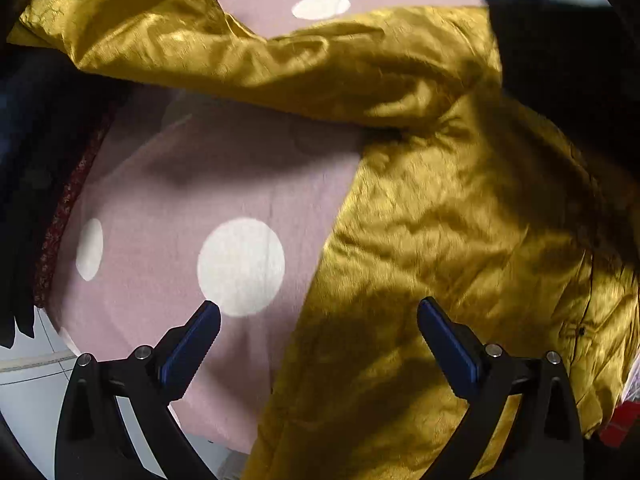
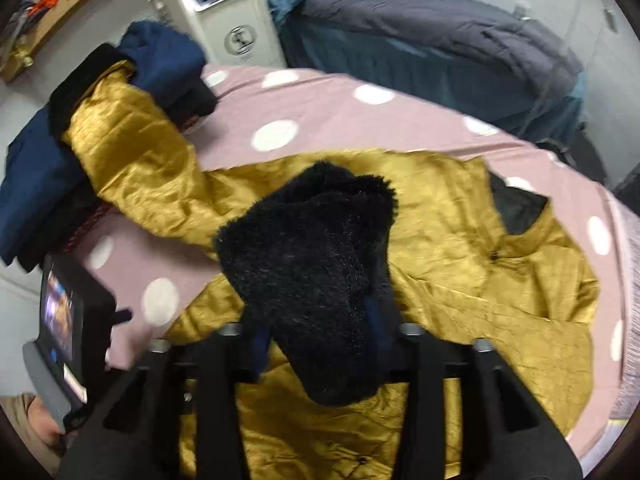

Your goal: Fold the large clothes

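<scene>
Left wrist view. Your left gripper (image 1: 318,310) hangs with its blue-padded fingers (image 1: 200,332) spread wide and nothing between them, over the pink sheet with white dots (image 1: 192,184) that covers the table. The mustard satin jacket (image 1: 460,220) lies over the right side of this surface, and one sleeve (image 1: 248,56) runs across the far part toward the left edge. Dark clothing (image 1: 44,132) fills the left margin beside a strip of red patterned cloth (image 1: 64,216); pale floor tiles (image 1: 28,376) show below the near left corner. A blurred black mass cuts off the upper right.

Right wrist view. Your right gripper (image 2: 320,328) is clamped on the jacket's black fleece cuff (image 2: 312,264), which hides the fingertips and is lifted above the jacket's body (image 2: 500,280). The other sleeve (image 2: 132,152) reaches to the far left corner, its end resting on a pile of navy and black clothes (image 2: 160,60). Behind the table stand a white heater with a display (image 2: 220,8) and a bed with grey and teal bedding (image 2: 440,40). The back of your left gripper, with a lit screen (image 2: 60,312), is cut off at the near left edge.
</scene>
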Available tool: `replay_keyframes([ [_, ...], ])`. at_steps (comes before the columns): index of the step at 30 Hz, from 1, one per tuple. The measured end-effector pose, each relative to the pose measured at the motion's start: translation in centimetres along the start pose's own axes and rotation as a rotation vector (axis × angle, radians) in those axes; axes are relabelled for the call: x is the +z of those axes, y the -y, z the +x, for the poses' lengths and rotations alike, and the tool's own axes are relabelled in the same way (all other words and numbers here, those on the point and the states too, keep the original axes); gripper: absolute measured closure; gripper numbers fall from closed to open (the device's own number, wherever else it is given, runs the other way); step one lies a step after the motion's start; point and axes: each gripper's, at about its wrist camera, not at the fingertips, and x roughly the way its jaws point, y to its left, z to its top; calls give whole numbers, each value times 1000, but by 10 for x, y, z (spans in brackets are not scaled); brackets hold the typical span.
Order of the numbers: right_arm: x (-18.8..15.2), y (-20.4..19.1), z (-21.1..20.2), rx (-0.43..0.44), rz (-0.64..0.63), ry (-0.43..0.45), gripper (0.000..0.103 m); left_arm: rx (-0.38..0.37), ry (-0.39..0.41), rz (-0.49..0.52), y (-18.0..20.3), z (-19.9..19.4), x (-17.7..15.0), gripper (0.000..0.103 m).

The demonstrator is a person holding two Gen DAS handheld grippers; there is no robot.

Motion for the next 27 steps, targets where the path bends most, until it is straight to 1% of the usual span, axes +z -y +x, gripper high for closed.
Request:
replay_keyframes([
  [1, 0, -2, 5, 17, 0, -18, 23, -3, 8, -10, -3, -3, 3, 6],
  [4, -11, 12, 4, 42, 65, -33, 23, -14, 29, -24, -5, -12, 8, 6],
  [7, -21, 42, -7, 51, 168, -25, 23, -10, 58, -18, -2, -23, 14, 6],
  [8, -25, 54, -12, 43, 202, -17, 23, -20, 76, -18, -2, -30, 15, 6],
  [9, -30, 69, -16, 17, 234, -8, 23, -29, 88, -17, 4, -37, 24, 6],
  [10, -33, 81, -19, -15, 254, -5, 23, -43, 101, -13, 5, -42, 29, 6],
  [11, -39, 98, -21, -75, 286, -6, 23, -56, 114, -6, 8, -43, 31, 6],
  [12, -44, 112, -22, -117, 316, -10, 23, -77, 127, 11, 18, -44, 33, 6],
  [13, -54, 135, -23, -153, 370, -21, 23, -93, 131, 30, 26, -44, 41, 6],
  [15, -73, 180, -29, -185, 507, -31, 23, -114, 131, 97, 48, -46, 40, 6],
  [17, -87, 221, -40, -199, 647, -17, 23, -112, 142, 176, 75, -44, 44, 6],
  [18, -95, 244, -48, -200, 726, 1, 23, -111, 154, 235, 89, -44, 44, 6],
  [20, -116, 293, -61, -184, 912, 26, 23, -105, 167, 324, 112, -42, 45, 6],
  [21, -123, 308, -61, -173, 963, 23, 26, -103, 167, 374, 125, -40, 43, 6],
  [22, -134, 331, -59, -142, 1041, 8, 28, -103, 156, 405, 136, -33, 44, 6],
  [23, -142, 345, -54, -117, 1088, -10, 34, -96, 129, 441, 145, -25, 43, 6],
  [24, -150, 357, -47, -93, 1127, -38, 41, -83, 112, 454, 154, -15, 47, 6],
  [25, -155, 364, -41, -80, 1150, -63, 44, -72, 92, 462, 160, -12, 46, 6],
  [26, -159, 369, -36, -68, 1164, -89, 50, -68, 63, 463, 162, -4, 45, 6],
  [27, -162, 371, -29, -50, 1173, -109, 51, -66, 35, 454, 162, 2, 44, 6],
])
